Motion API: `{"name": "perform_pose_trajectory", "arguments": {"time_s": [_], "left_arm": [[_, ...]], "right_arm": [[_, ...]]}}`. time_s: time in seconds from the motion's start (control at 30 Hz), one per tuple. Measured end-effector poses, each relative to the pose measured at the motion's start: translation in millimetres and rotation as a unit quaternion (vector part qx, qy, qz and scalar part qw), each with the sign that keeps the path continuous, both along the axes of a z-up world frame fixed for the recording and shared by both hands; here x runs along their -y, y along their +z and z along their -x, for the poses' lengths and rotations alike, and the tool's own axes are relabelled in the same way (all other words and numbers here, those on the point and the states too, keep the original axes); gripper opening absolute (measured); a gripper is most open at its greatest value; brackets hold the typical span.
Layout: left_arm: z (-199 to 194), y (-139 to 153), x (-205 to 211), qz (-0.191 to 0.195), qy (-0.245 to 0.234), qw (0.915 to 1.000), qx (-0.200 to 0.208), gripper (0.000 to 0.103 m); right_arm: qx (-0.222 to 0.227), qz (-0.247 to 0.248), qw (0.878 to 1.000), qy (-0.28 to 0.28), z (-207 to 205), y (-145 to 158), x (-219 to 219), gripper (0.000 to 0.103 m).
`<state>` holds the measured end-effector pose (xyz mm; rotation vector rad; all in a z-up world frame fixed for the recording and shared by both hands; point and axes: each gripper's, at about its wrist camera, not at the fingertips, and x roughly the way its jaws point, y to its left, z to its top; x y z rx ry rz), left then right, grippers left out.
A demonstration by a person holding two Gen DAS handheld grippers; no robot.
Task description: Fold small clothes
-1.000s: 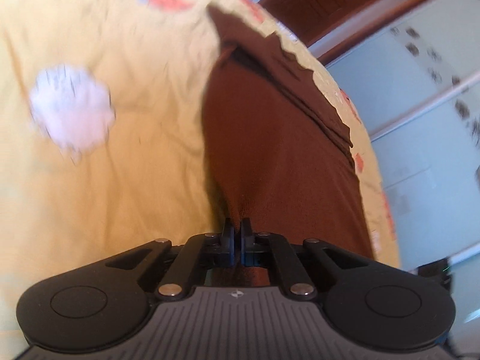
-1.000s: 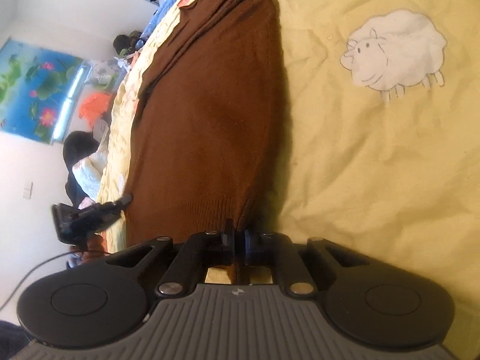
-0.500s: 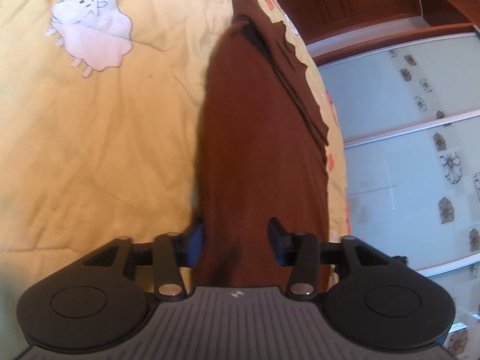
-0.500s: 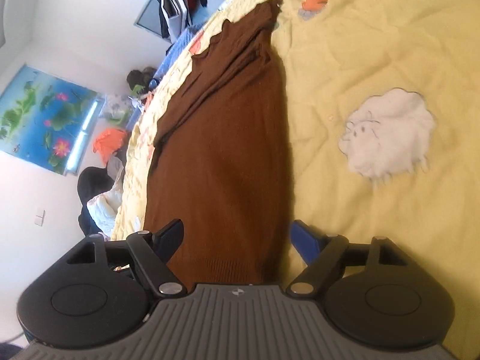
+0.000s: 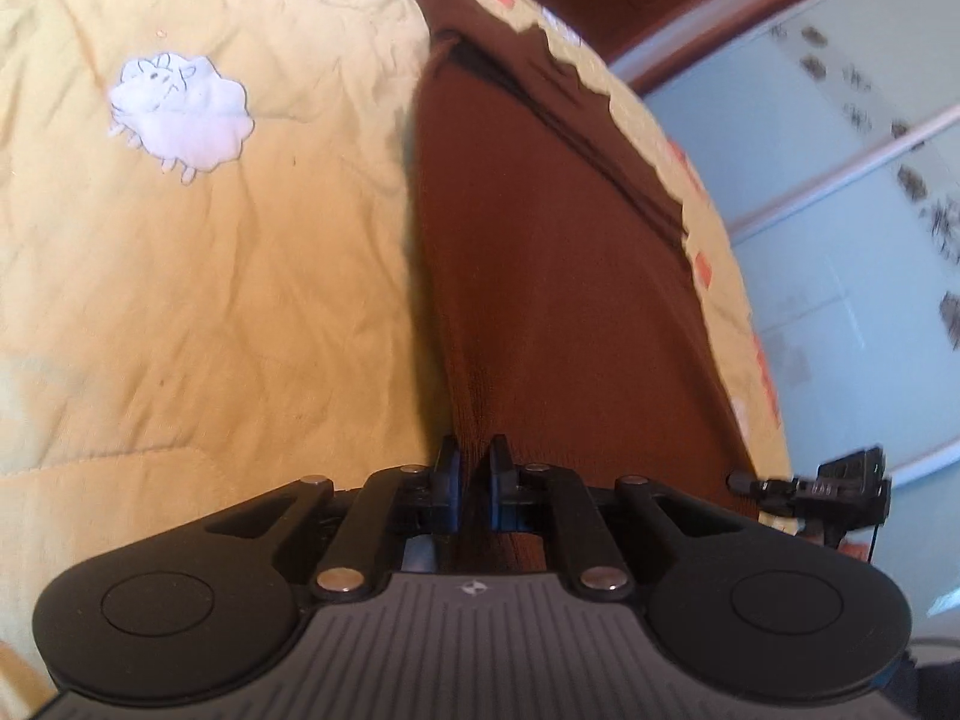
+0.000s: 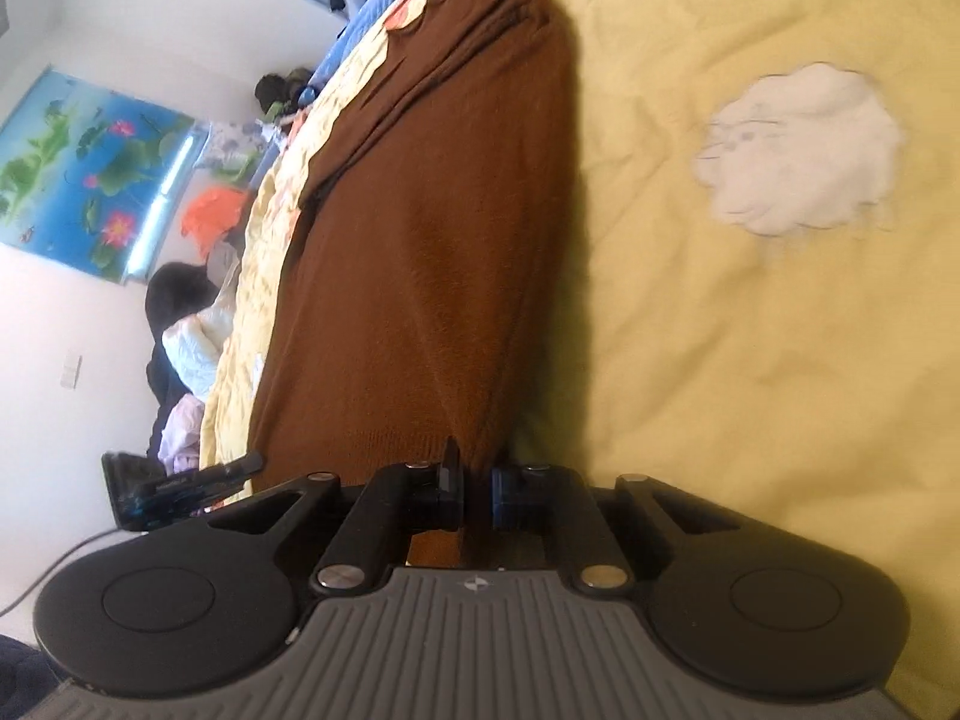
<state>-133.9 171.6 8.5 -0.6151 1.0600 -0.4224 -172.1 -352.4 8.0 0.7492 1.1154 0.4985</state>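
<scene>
Your left claw (image 5: pixel 471 474) is clenched on the near hem of the brown garment (image 5: pixel 558 276), and your right claw (image 6: pixel 477 483) pinches the same hem at its other corner. The garment lies lengthwise on the yellow bedspread (image 5: pixel 198 300), close to the bed's edge. Gripping both corners appears intended to keep the hem taut for the next fold.
</scene>
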Motion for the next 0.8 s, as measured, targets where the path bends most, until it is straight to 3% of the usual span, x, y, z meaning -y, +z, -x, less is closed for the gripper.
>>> {"name": "perform_pose_trajectory", "arguments": {"time_s": [0.1, 0.13, 0.17, 0.2, 0.23, 0.3, 0.37, 0.4, 0.47, 0.5, 0.57, 0.67, 0.73, 0.8], "left_arm": [[-2, -11, 0, 0.034, 0.007, 0.9991, -0.026, 0.018], [-1, -13, 0, 0.053, 0.008, 0.998, -0.034, 0.031], [-1, -14, -2, 0.071, 0.007, 0.9969, -0.032, 0.04], [-1, -13, -1, 0.084, 0.005, 0.9961, -0.029, 0.055], [-2, -11, 2, 0.083, 0.0, 0.9962, -0.027, 0.058], [-9, 1, 10, 0.033, -0.016, 0.9992, -0.018, 0.059], [-18, 26, 12, -0.053, 0.012, 0.9982, 0.024, 0.059], [-24, 40, 13, -0.095, 0.031, 0.9933, 0.056, 0.059], [-42, 67, 28, -0.173, 0.066, 0.9737, 0.133, 0.059], [-52, 76, 43, -0.193, 0.076, 0.9638, 0.168, 0.059], [-77, 83, 81, -0.205, 0.076, 0.9519, 0.214, 0.059], [-124, 63, 145, -0.255, 0.069, 0.9407, 0.213, 0.059], [-150, 38, 178, -0.304, 0.059, 0.931, 0.194, 0.059], [-163, 12, 195, -0.339, 0.048, 0.9252, 0.164, 0.063]], "right_arm": [[-0.015, -0.031, 0.999, -0.013, 3, -11, 5, 0.021], [-0.018, -0.041, 0.999, -0.014, 3, -12, 4, 0.032], [-0.016, -0.053, 0.998, -0.015, 3, -12, 3, 0.048], [-0.01, -0.066, 0.998, -0.015, 4, -10, 1, 0.057], [-0.005, -0.075, 0.997, -0.014, 4, -8, -1, 0.067], [0.0, -0.052, 0.999, -0.009, -2, -1, -9, 0.069], [0.019, 0.006, 1.0, -0.021, -13, 16, -11, 0.07], [0.04, 0.048, 0.997, -0.034, -19, 28, -11, 0.072], [0.098, 0.14, 0.984, -0.051, -38, 51, -22, 0.075], [0.124, 0.168, 0.976, -0.06, -50, 59, -31, 0.077], [0.157, 0.181, 0.969, -0.065, -81, 65, -55, 0.088], [0.191, 0.152, 0.968, -0.052, -133, 53, -99, 0.097], [0.18, 0.174, 0.966, -0.058, -168, 38, -127, 0.096], [0.167, 0.226, 0.958, -0.064, -190, 23, -151, 0.096]]}}
